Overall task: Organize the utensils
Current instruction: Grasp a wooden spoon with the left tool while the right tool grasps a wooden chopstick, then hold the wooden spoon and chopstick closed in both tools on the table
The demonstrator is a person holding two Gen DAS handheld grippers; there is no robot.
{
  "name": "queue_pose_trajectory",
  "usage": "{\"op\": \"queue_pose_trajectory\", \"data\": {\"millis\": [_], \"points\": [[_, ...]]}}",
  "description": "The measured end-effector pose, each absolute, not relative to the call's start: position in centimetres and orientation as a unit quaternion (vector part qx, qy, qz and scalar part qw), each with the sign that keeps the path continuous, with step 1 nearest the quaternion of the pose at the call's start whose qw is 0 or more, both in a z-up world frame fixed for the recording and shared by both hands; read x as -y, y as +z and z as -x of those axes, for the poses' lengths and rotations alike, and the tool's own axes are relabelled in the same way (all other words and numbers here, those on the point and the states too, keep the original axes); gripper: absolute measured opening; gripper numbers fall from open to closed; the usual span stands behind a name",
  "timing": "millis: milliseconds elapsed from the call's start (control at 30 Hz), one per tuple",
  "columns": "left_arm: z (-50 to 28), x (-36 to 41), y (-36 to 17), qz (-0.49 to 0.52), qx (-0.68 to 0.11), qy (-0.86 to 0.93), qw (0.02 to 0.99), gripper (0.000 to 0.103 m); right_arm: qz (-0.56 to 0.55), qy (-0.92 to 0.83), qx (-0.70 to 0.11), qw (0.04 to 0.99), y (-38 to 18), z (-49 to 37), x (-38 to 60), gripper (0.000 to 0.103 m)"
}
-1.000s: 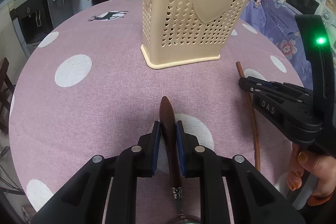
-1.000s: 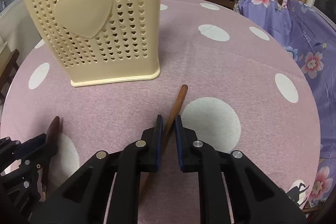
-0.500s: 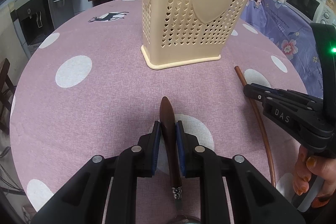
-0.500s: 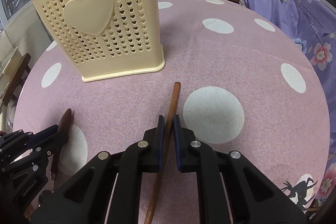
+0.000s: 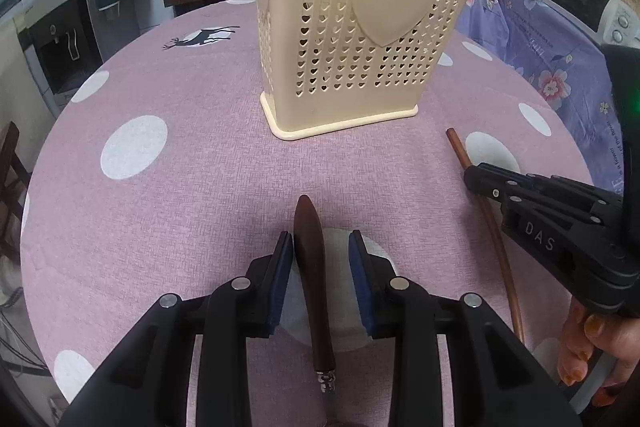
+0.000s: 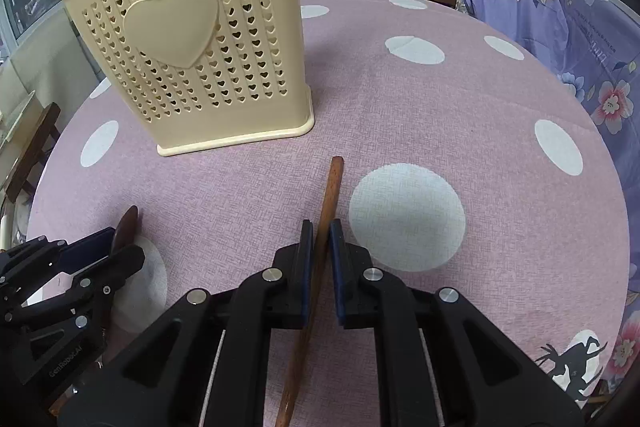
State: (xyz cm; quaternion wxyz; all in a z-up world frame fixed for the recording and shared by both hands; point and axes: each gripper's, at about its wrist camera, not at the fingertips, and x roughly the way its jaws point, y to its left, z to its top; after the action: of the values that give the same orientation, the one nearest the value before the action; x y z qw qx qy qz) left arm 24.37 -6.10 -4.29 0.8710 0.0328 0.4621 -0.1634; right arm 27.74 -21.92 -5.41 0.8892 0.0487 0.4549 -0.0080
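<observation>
1. Left gripper [image 5: 320,259]: lower centre of the left wrist view, jaws spread, with a gap on each side of the dark wooden-handled utensil [image 5: 314,267] lying flat on the tablecloth [image 5: 180,187]. The left pad looks close to or touching the handle; the right pad stands apart. The handle appears stiff and smooth, thickest between the pads, probably the firmest place to pinch. Its metal neck runs to the lower edge; the head is hidden.

2. Cream perforated holder [image 5: 360,39]: upper centre, upright, well apart from both utensils. Items already stand inside, so free room at the rim seems limited; entry probably needs a steep, handle-up tilt.

3. Long wooden stick [image 6: 320,247]: centre of the right wrist view, between the pads of the right gripper [image 6: 321,235], which sits pressed nearly together around it. Thin, rigid and probably light, it may swing if held far from its middle.

4. Table margin: the purple floral cloth [image 6: 580,47] lies at the right; open tablecloth lies between grippers and holder.
</observation>
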Motion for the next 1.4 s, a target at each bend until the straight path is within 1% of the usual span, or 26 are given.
{"op": "queue_pose_trajectory", "data": {"millis": [267, 667, 1400], "points": [[-24.76, 5.62, -4.31, -0.029, -0.462, -0.156, 0.873, 0.017, -0.045, -0.01, -0.453, 0.89, -5.42, -27.69, 21.79, 0.01], [-24.69, 5.73, -4.35, -0.032, -0.459, -0.156, 0.874, 0.017, -0.035, -0.013, -0.45, 0.892, -5.42, -27.55, 21.51, 0.01], [-24.64, 5.68, -4.36, -0.027, -0.458, -0.156, 0.875, 0.017, -0.051, -0.011, -0.449, 0.892, -5.4, -27.74, 21.95, 0.01]]}}
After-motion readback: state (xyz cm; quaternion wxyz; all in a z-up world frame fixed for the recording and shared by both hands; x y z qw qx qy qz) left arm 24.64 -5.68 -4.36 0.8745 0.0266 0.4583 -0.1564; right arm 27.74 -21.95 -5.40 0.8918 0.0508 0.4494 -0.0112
